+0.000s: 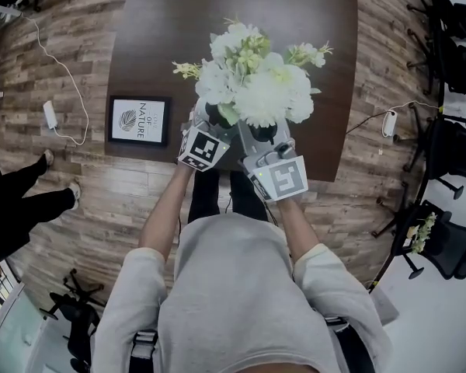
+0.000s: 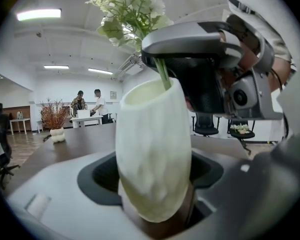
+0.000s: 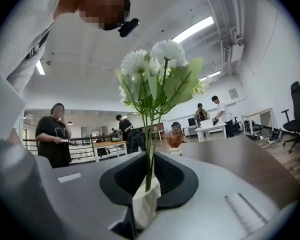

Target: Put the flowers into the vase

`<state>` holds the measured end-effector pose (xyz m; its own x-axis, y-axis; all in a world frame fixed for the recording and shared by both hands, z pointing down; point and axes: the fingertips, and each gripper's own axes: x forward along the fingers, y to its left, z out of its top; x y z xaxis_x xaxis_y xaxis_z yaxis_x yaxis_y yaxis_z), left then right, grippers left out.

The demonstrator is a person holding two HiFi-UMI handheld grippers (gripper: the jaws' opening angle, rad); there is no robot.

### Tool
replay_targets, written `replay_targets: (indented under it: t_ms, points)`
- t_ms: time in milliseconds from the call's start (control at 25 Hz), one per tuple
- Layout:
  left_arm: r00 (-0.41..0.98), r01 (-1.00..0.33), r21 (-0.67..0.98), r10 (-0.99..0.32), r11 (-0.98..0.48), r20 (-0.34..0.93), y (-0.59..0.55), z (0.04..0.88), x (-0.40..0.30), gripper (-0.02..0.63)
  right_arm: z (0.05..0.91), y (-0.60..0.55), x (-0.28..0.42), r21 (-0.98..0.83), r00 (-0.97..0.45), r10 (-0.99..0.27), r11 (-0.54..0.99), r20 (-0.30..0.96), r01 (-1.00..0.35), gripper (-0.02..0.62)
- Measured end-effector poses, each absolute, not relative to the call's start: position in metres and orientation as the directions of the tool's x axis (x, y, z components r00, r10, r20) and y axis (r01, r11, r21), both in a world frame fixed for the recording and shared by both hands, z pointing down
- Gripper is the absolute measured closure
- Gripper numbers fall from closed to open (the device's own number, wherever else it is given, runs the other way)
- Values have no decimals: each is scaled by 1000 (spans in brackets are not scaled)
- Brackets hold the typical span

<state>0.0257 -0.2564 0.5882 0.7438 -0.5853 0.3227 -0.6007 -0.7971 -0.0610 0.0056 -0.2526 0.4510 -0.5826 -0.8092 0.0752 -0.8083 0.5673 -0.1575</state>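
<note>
In the left gripper view a cream, ribbed vase (image 2: 152,154) stands upright between the jaws of my left gripper (image 2: 155,194), which is shut on it. A green stem (image 2: 163,75) enters its mouth from above, held by my right gripper (image 2: 200,69). In the right gripper view the bunch of white flowers (image 3: 157,74) rises from the right gripper (image 3: 147,184), shut on the stems just above a white wrap (image 3: 145,206). From the head view the blooms (image 1: 252,80) hide the vase; both grippers, left (image 1: 210,123) and right (image 1: 268,138), sit together beneath them.
A dark table (image 1: 179,22) lies under the flowers, with a framed leaf print (image 1: 139,120) at its near left corner. Office chairs (image 1: 450,45) stand at the right, a person's legs (image 1: 23,204) at the left. A small vase of red twigs (image 2: 54,119) sits farther along the table.
</note>
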Motion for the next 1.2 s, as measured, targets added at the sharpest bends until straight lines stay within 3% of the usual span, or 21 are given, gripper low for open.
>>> replay_targets:
  t_ms: [40, 160, 400, 920, 1200]
  points:
    - [744, -601, -61, -585, -797, 322, -257, 588, 25, 232, 454, -249, 5, -143, -579, -811, 566, 84, -812, 554]
    - [744, -599, -64, -585, -798, 323, -257, 588, 24, 232, 483, -237, 7, -115, -565, -795, 554, 219, -824, 417]
    - [735, -614, -59, -597, -787, 320, -259, 591, 20, 232, 516, -237, 6, -131, -544, -801, 529, 251, -839, 323]
    - [729, -622, -74, -610, -780, 310, -254, 595, 21, 227, 534, -225, 17, -171, -550, -790, 523, 271, -835, 318]
    - [720, -627, -80, -615, -775, 321, -244, 593, 20, 149, 534, -225, 18, -173, -556, -785, 529, 272, -831, 321]
